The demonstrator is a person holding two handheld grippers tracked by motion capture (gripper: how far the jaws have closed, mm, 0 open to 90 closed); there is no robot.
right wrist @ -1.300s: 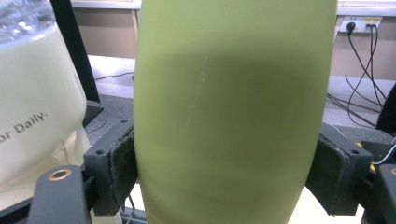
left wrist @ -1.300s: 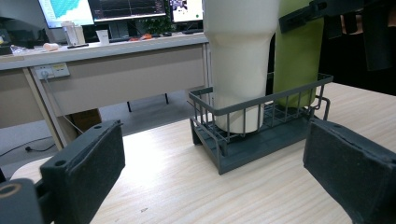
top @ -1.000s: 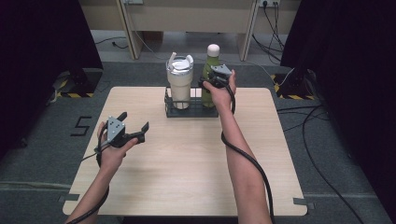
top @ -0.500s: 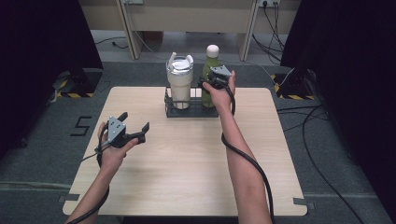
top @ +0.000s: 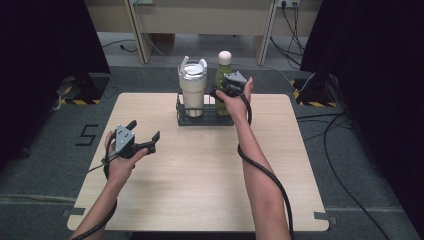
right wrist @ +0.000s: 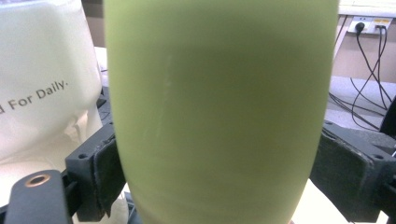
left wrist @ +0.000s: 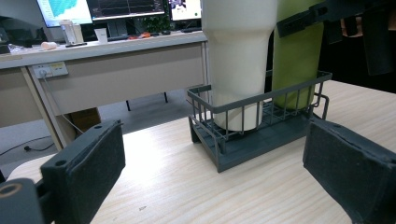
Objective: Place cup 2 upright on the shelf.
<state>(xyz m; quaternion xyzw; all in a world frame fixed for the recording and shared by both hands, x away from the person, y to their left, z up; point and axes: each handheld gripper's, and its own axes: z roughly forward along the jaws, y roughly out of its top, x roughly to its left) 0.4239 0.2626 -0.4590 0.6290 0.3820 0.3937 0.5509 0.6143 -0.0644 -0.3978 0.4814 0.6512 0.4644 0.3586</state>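
Note:
A green bottle (top: pixel 223 73) with a pale cap stands in a dark wire rack (top: pixel 200 121) at the far middle of the wooden table (top: pixel 200 175). A cream tumbler (top: pixel 192 92) with a lid stands beside it on the left. My right gripper (top: pixel 222 91) is shut on the green bottle (right wrist: pixel 219 102), one pad pressed to each side of it. The bottle's base still sits inside the rack (left wrist: pixel 261 144). My left gripper (top: pixel 145 130) hovers open over the table's left side, holding nothing. It faces the tumbler (left wrist: pixel 238 60) and bottle (left wrist: pixel 296 60).
A cable trails from each gripper along the forearms. A desk with monitors (left wrist: pixel 93 9) and a wall socket stands beyond the table's far edge. Black curtains and floor cables (top: pixel 340 140) flank the table.

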